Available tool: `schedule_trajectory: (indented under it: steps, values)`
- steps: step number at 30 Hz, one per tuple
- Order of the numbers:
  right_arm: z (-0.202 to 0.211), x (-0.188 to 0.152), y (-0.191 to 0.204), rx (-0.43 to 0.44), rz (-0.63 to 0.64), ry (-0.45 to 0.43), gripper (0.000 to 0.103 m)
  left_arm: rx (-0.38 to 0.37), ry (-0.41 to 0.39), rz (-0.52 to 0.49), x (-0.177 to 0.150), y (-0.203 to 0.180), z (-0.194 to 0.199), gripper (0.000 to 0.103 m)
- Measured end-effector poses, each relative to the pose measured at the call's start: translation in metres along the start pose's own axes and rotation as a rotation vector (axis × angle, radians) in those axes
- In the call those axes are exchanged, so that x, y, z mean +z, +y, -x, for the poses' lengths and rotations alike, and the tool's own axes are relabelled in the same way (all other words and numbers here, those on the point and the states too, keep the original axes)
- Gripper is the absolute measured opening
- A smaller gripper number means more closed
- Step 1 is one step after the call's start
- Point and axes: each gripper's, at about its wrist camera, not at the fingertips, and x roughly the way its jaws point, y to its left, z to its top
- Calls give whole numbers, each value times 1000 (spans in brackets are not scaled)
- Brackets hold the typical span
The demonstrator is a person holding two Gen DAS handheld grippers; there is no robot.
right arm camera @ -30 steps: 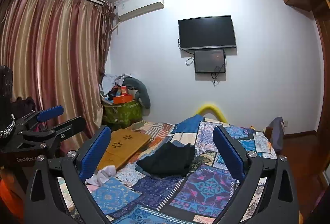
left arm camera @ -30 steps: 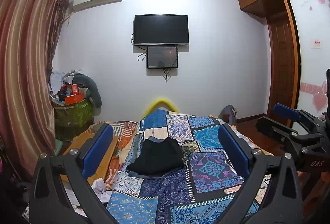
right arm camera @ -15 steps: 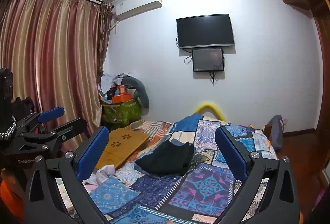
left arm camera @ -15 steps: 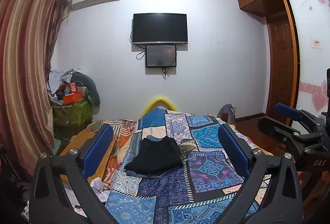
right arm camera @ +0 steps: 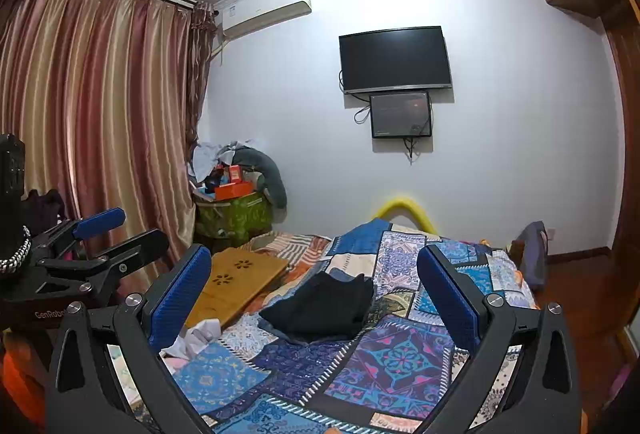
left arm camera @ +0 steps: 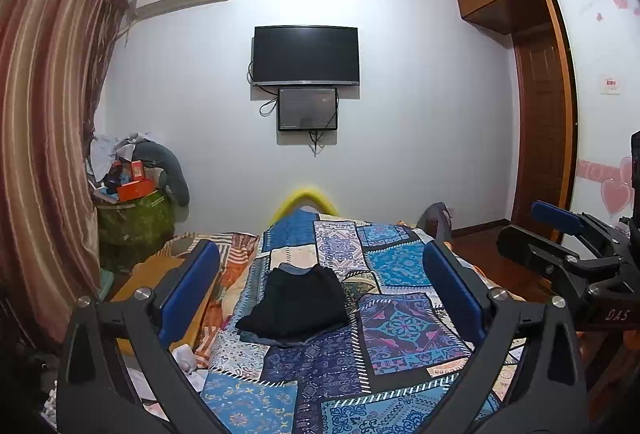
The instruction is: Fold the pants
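Dark pants (left arm camera: 298,300) lie in a folded bundle on the patchwork bedspread (left arm camera: 404,318), with a blue-grey layer showing at their edges. They also show in the right wrist view (right arm camera: 324,308). My left gripper (left arm camera: 320,282) is open and empty, held above the near end of the bed, well short of the pants. My right gripper (right arm camera: 314,288) is open and empty, also held back from the pants. Each gripper shows in the other's view, the right one (left arm camera: 560,234) at the right edge and the left one (right arm camera: 104,238) at the left edge.
A wooden lap board (right arm camera: 236,284) and crumpled white tissue (right arm camera: 196,334) lie on the bed's left side. A green bin piled with clutter (right arm camera: 234,210) stands by the curtain (right arm camera: 100,114). A TV (left arm camera: 306,56) hangs on the far wall. A wooden wardrobe (left arm camera: 536,114) is at the right.
Both grippers have tilted up slightly, so the bed and pants sit a little lower in view. The pants have not moved. Both grippers stay open.
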Motion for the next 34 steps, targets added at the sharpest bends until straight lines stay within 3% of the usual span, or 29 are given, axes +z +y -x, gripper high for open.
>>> schedule_trajectory:
  steps: [34]
  values:
    - [-1, 1, -1, 3, 3, 17, 102, -37, 15, 1, -1, -5, -3, 103]
